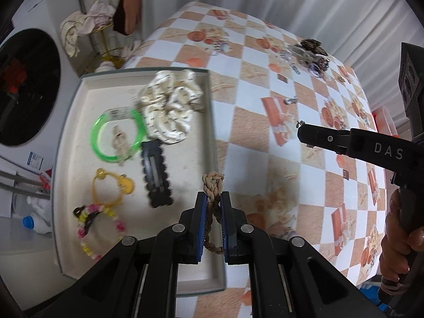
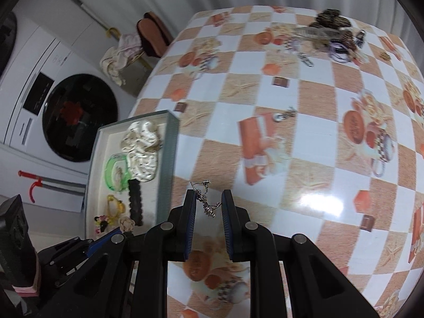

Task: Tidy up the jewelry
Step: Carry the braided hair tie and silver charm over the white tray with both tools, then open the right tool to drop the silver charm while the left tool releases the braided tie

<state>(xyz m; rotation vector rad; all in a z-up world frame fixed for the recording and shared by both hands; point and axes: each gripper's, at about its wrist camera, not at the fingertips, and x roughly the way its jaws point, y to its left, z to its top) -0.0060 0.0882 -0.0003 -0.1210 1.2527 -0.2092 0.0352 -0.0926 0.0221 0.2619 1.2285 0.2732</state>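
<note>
My left gripper (image 1: 213, 198) is shut on a tan braided cord bracelet (image 1: 212, 185), whose knot sticks out past the fingertips above the right rim of the white tray (image 1: 212, 132). The tray holds a cream scrunchie (image 1: 169, 111), a green bangle (image 1: 116, 135), a black hair clip (image 1: 156, 172) and beaded pieces. My right gripper (image 2: 208, 198) is shut on a small silver dangling earring (image 2: 209, 206), above the checkered tablecloth just right of the tray (image 2: 169, 159). In the left wrist view the right gripper (image 1: 302, 133) hovers over the table.
A pile of mixed jewelry (image 2: 328, 34) lies at the table's far side, and a small silver charm (image 2: 285, 114) lies mid-table. A washing machine (image 2: 79, 116) and a chair with clothes (image 1: 127, 13) stand beyond the left table edge. A hand (image 1: 400, 228) grips the right handle.
</note>
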